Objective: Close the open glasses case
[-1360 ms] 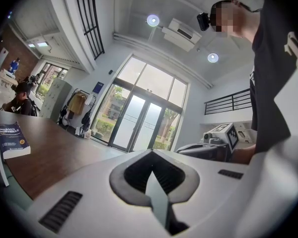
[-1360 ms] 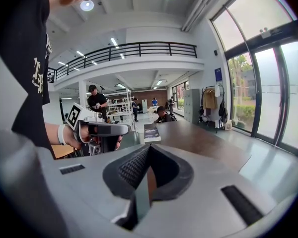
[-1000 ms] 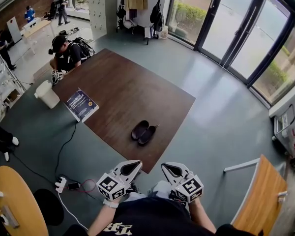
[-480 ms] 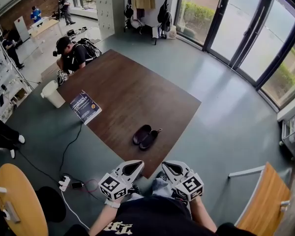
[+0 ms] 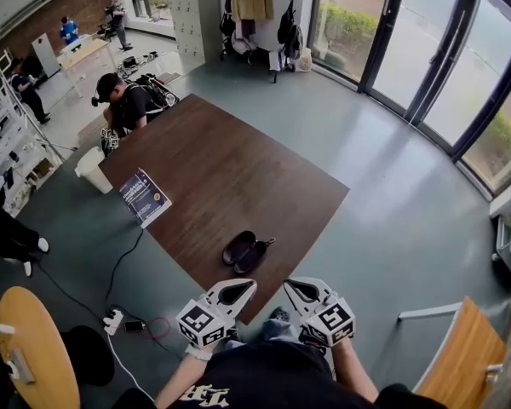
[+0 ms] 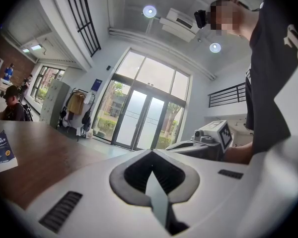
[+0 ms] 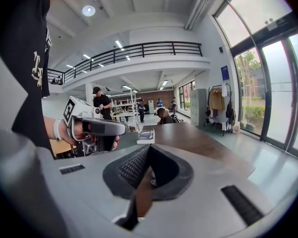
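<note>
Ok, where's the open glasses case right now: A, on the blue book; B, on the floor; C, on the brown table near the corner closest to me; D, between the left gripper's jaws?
C: the open glasses case lies on the brown table near its closest corner, well apart from the blue book.

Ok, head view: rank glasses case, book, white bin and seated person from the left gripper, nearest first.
From the left gripper:
1. Glasses case, near edge of the table, just ahead.
2. Book, table's left edge.
3. White bin, left of the table, beyond the book.
4. Seated person, table's far corner.
</note>
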Tool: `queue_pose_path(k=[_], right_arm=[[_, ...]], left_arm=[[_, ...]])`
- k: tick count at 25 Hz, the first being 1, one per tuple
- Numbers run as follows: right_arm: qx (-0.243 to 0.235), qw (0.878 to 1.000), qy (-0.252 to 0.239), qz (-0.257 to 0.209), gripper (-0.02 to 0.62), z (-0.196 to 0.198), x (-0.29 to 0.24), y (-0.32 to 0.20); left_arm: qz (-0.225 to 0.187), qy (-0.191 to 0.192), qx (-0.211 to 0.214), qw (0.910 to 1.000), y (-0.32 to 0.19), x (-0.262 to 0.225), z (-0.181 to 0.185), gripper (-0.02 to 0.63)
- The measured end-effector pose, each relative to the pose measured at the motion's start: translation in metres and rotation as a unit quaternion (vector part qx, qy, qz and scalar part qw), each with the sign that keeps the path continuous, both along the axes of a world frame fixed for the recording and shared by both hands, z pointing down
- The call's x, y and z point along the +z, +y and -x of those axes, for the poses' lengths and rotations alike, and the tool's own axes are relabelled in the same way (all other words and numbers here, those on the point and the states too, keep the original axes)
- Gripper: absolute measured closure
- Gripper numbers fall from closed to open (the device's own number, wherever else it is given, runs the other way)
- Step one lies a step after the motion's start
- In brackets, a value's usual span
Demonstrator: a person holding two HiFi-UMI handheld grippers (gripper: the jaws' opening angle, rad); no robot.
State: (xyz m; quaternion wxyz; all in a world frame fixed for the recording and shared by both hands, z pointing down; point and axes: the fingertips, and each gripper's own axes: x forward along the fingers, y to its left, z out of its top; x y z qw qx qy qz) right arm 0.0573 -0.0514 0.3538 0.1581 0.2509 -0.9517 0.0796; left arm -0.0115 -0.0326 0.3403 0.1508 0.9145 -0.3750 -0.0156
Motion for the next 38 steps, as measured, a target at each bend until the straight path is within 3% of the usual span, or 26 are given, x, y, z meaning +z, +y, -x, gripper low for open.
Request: queue_pose_path(k=[13,25,32,38], right_arm=[[-0.016,1.000,0.001,0.007,0.609,-0.044,0.015,-0.062],[-0.029,0.999,0.009,0.029,0.609,-0.066,0.037,-0.088],[-0.022,0.999,0.027,0.039,0.609,-0.045,0.040,-0.094],[-0.021,0.999,0.028,0.035,0.609,-0.004,0.043,-0.086]], left_arm=[[0.017,-0.023,-0.007,0.9996,-0.051,0.008,-0.040,0.600],[0.039,-0.025,-0.018,0.9987,-0.066,0.020,-0.060,0.600],[0.051,-0.011,-0.023,0.9984,-0.068,0.035,-0.035,0.600],[0.061,-0.004,0.001,0.9982,-0.068,0.039,-0.005,0.600]])
